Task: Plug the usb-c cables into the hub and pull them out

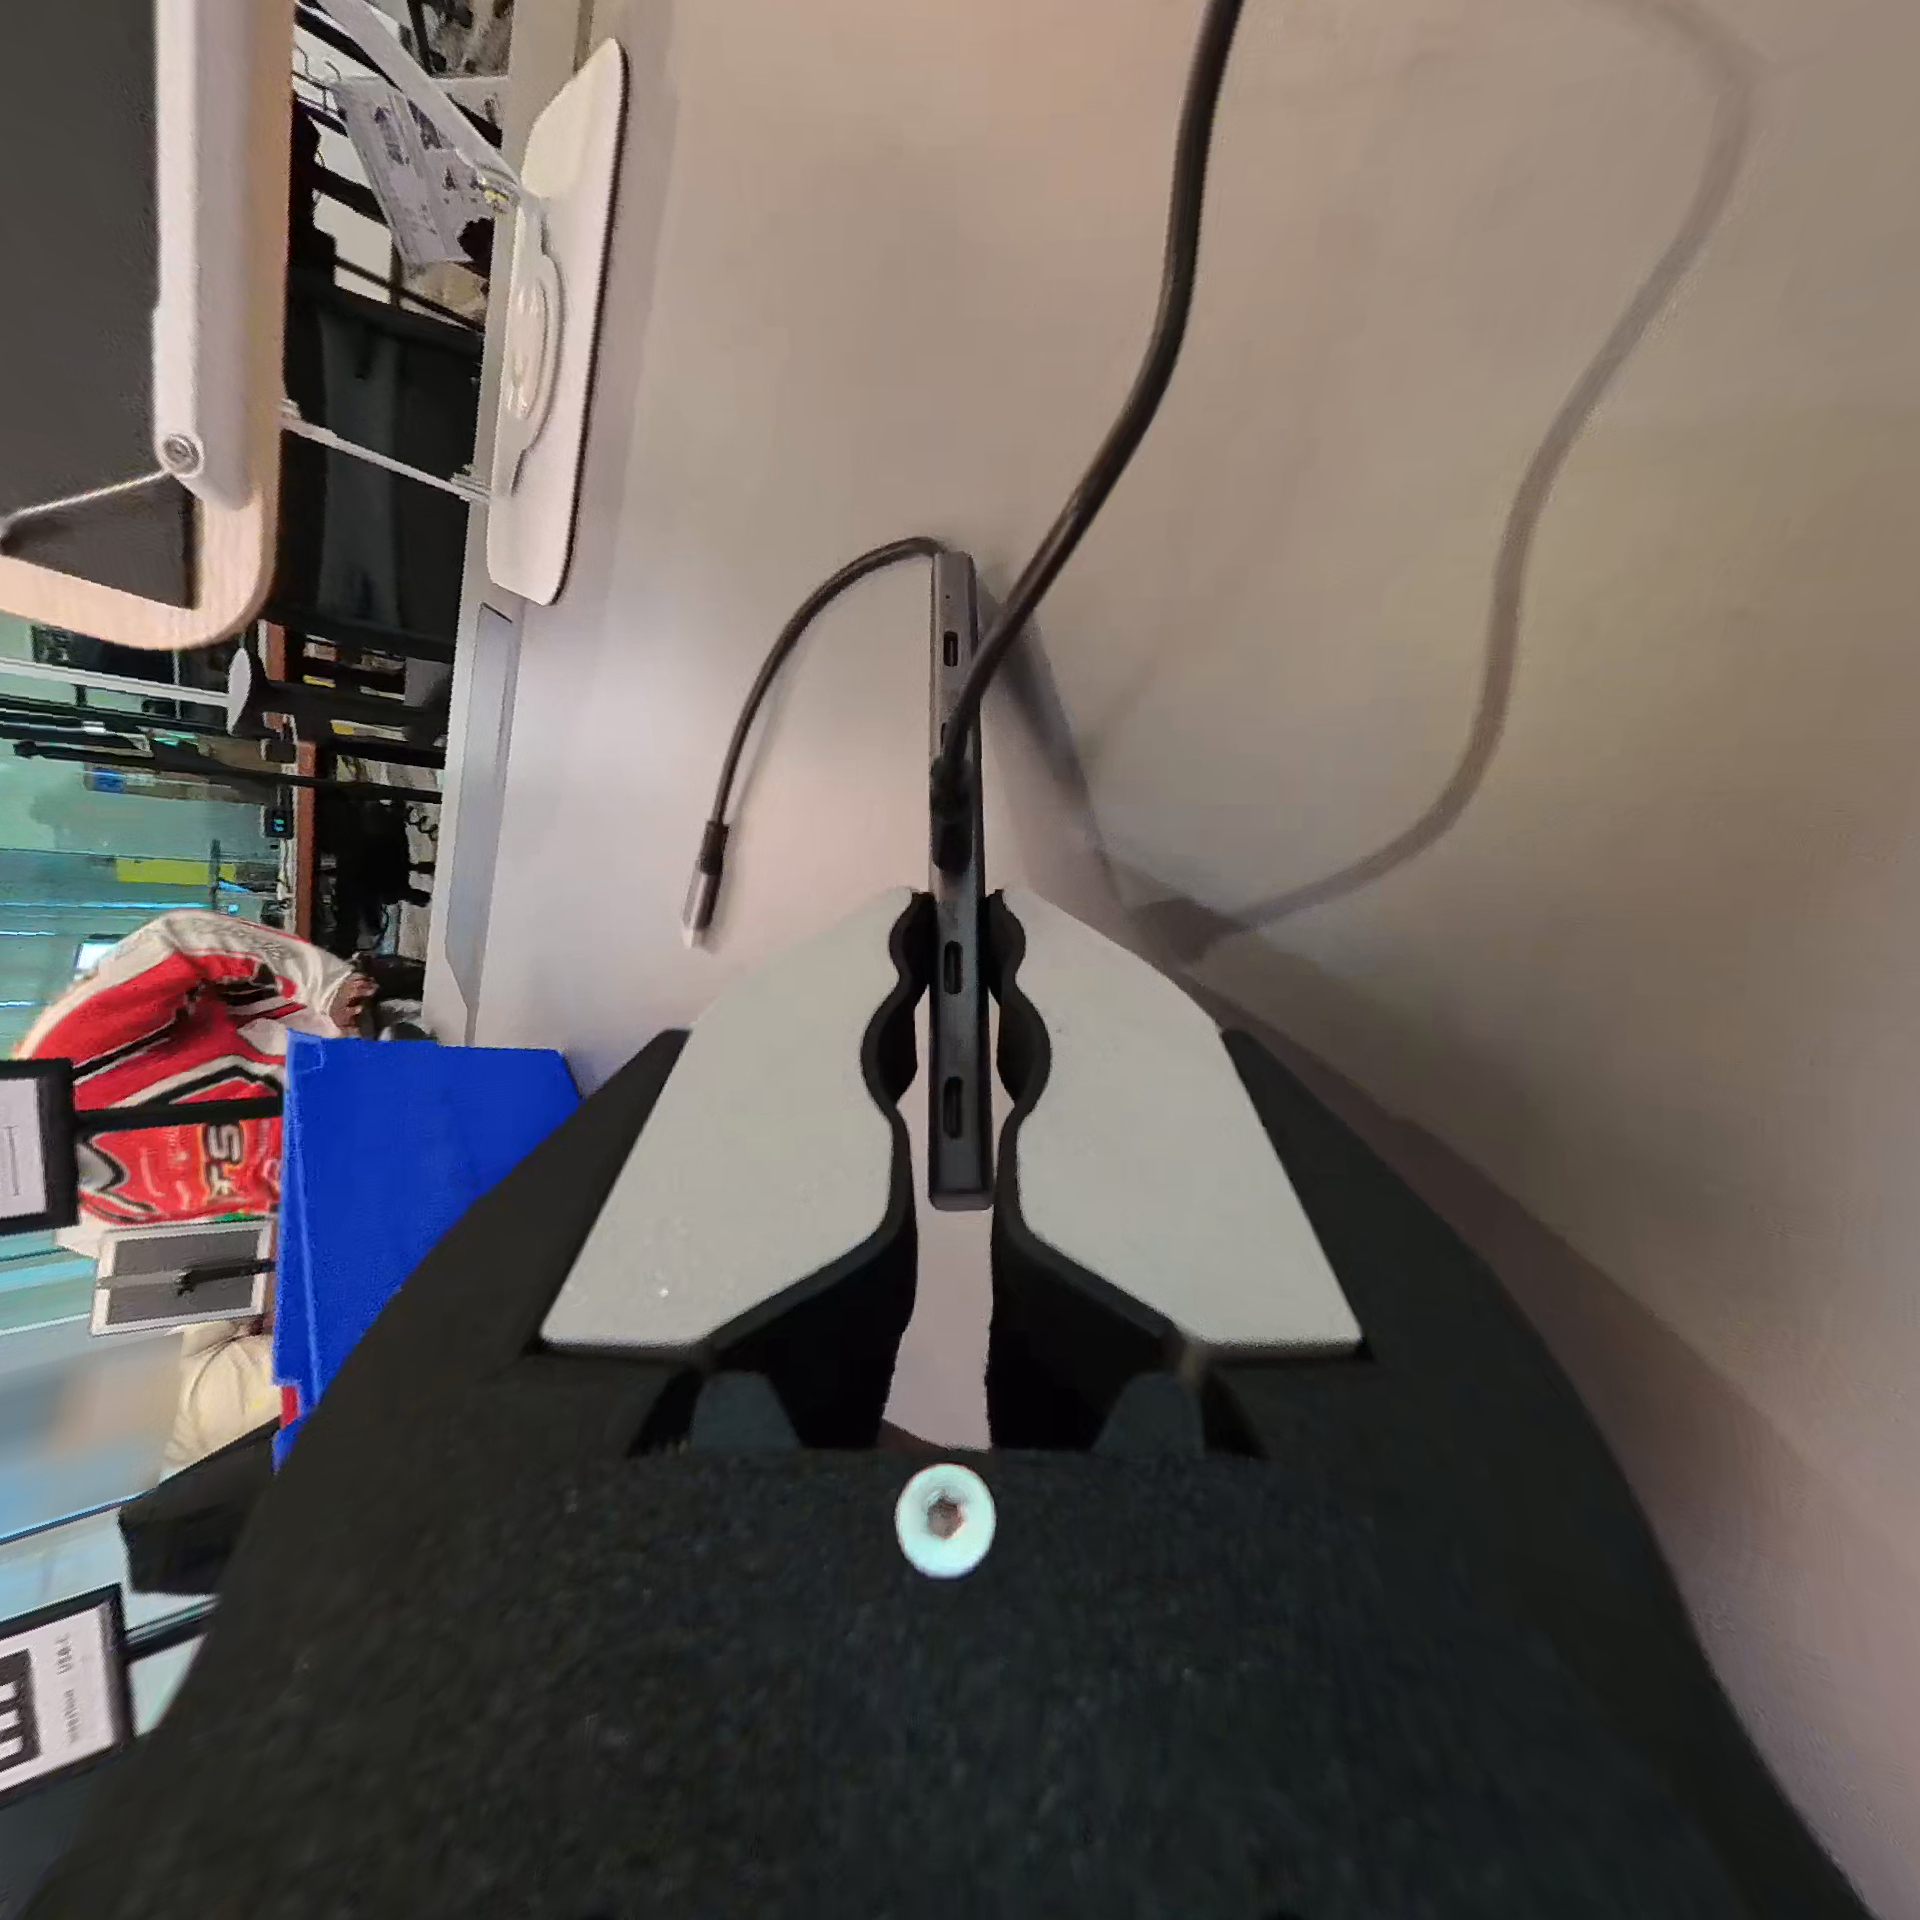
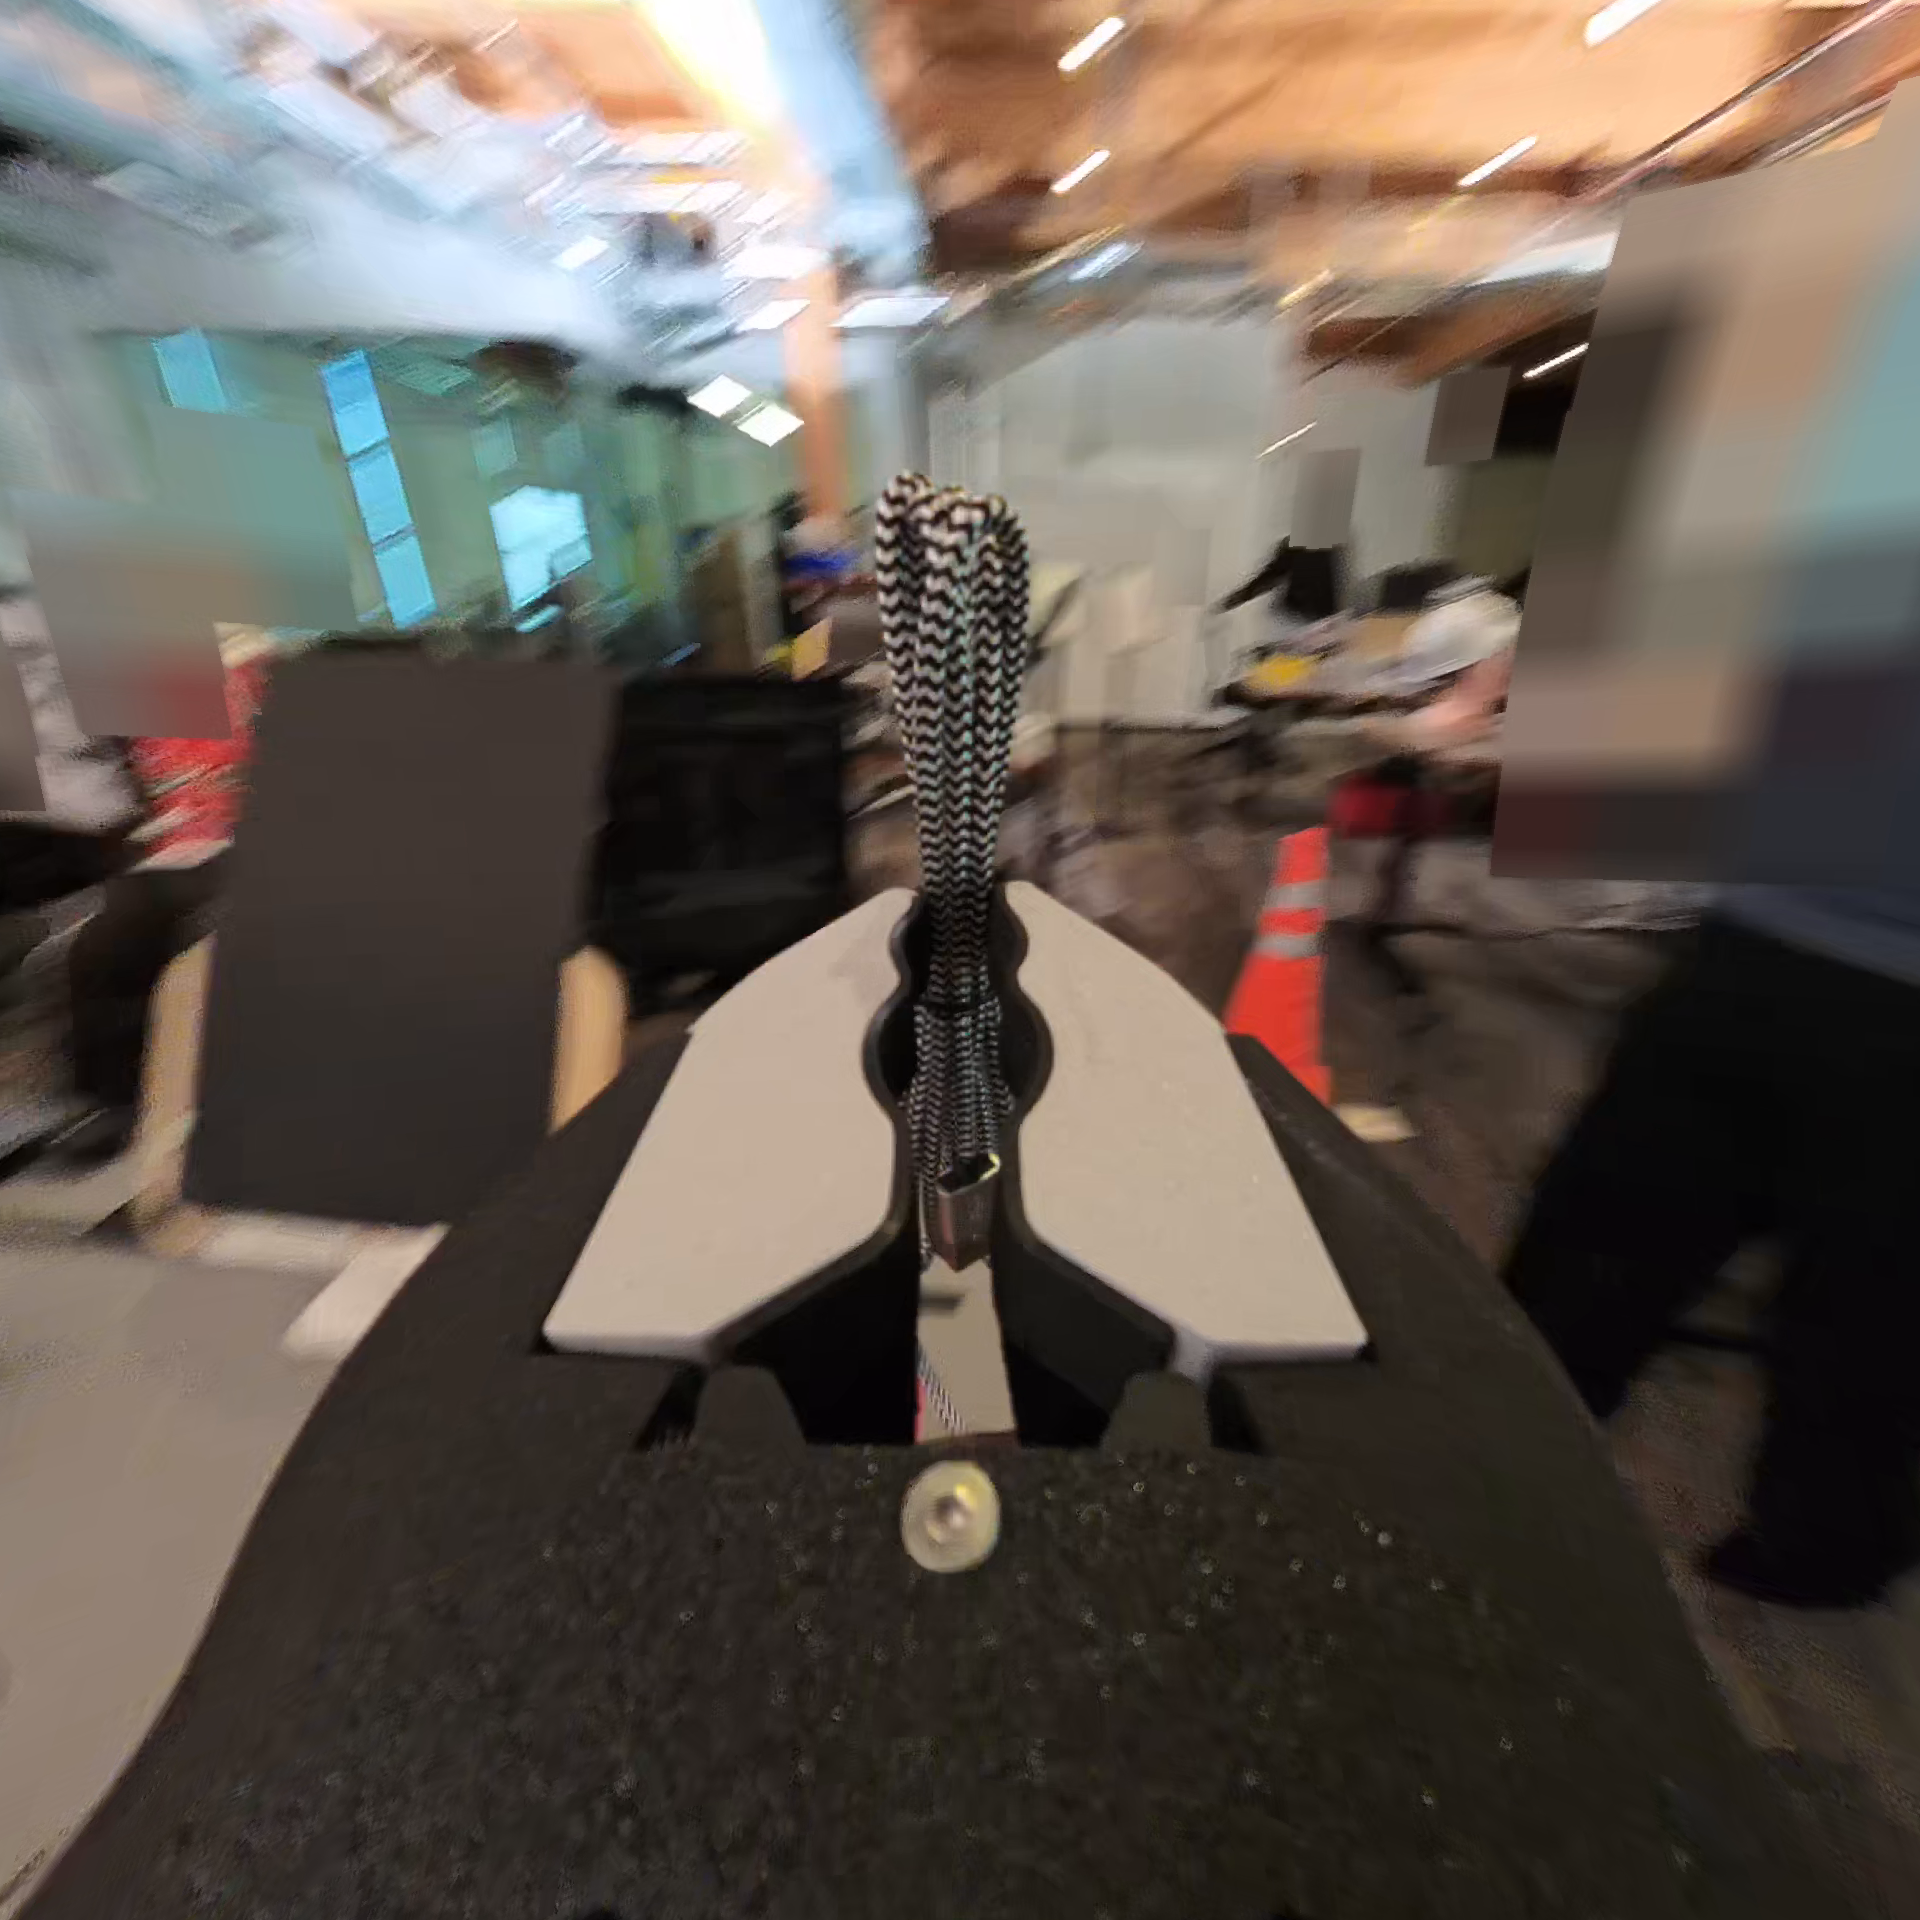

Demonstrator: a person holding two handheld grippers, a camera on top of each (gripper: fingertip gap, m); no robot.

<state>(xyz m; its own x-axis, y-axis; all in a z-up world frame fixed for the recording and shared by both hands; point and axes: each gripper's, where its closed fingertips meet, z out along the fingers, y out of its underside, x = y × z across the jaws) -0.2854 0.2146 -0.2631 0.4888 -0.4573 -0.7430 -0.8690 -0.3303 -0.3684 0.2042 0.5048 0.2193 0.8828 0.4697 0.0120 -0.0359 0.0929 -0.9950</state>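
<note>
Both grippers are clamped on task items. Rolled sideways, the left gripper pinches the dark hub edge-on, long axis running straight ahead beside the pale table; a black cable sits plugged into its side. Raised toward the blurred room, the right gripper squeezes a folded braided cable, loop pointing forward, metal plug rearward.

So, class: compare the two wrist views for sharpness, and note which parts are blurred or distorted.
Left wrist view: the hub held in the left gripper is sharp; the grey cable on the right is smeared, and the wide lens bends the edges. Right wrist view: the braided cable in the right gripper is crisp, while the room behind streaks with motion blur.
</note>
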